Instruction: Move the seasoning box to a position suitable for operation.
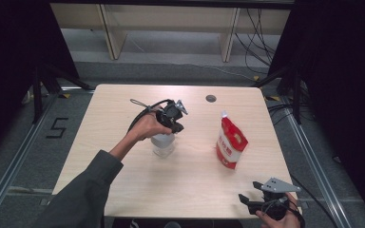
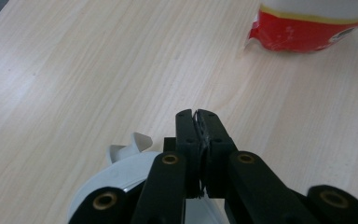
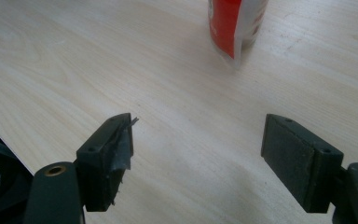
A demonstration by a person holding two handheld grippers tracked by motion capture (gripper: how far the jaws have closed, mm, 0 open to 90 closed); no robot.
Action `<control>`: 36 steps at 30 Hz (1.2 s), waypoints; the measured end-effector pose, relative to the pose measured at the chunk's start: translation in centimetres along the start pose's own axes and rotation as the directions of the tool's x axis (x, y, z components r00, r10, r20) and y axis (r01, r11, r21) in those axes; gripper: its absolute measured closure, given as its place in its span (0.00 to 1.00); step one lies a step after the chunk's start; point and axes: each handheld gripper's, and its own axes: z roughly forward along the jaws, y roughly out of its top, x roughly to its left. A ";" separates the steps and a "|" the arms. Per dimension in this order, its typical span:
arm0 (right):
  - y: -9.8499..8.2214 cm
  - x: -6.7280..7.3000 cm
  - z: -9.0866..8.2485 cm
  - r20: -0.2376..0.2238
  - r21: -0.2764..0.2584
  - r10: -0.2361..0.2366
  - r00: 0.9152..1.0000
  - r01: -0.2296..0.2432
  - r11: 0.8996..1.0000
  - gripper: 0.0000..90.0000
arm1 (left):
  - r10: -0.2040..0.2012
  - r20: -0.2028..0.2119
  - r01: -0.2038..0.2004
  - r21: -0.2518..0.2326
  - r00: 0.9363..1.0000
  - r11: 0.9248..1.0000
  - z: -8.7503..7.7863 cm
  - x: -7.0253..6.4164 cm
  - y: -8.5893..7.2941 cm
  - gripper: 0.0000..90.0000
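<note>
A pale, translucent bottle [image 1: 163,143] with a white top stands left of the table's middle. My left gripper [image 1: 177,118] hovers right over it, held by a hand reaching in from the lower left. In the left gripper view its jaws [image 2: 198,119] are pressed together with nothing visible between them, and the bottle's white top [image 2: 128,163] with a small tab lies just beneath. A red and white pouch [image 1: 231,141] stands upright to the right [image 2: 303,28]. My right gripper [image 1: 261,202] rests at the front right edge, jaws wide apart and empty [image 3: 200,133], pointing toward the pouch [image 3: 235,23].
The light wooden table [image 1: 195,185] has a small round grommet [image 1: 211,98] near its back edge. Cables and dark stands sit on the floor at both sides. Wooden furniture legs stand beyond the table.
</note>
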 end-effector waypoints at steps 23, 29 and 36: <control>0.0 0.1 0.0 -0.010 0.013 0.003 1.000 -0.003 1.000 0.30 | -0.301 -0.059 0.299 -0.039 0.952 0.953 -2.3 7.2 -5.6 0.94; 0.0 -0.1 0.1 -0.016 0.016 -0.005 1.000 0.005 1.000 0.30 | -0.352 -0.056 0.349 -0.056 0.934 0.935 -3.1 8.2 -7.4 0.94; 0.0 -0.1 0.1 -0.007 0.011 -0.018 1.000 0.018 1.000 0.30 | -0.396 -0.058 0.393 -0.061 0.916 0.918 -4.3 8.8 -9.3 0.94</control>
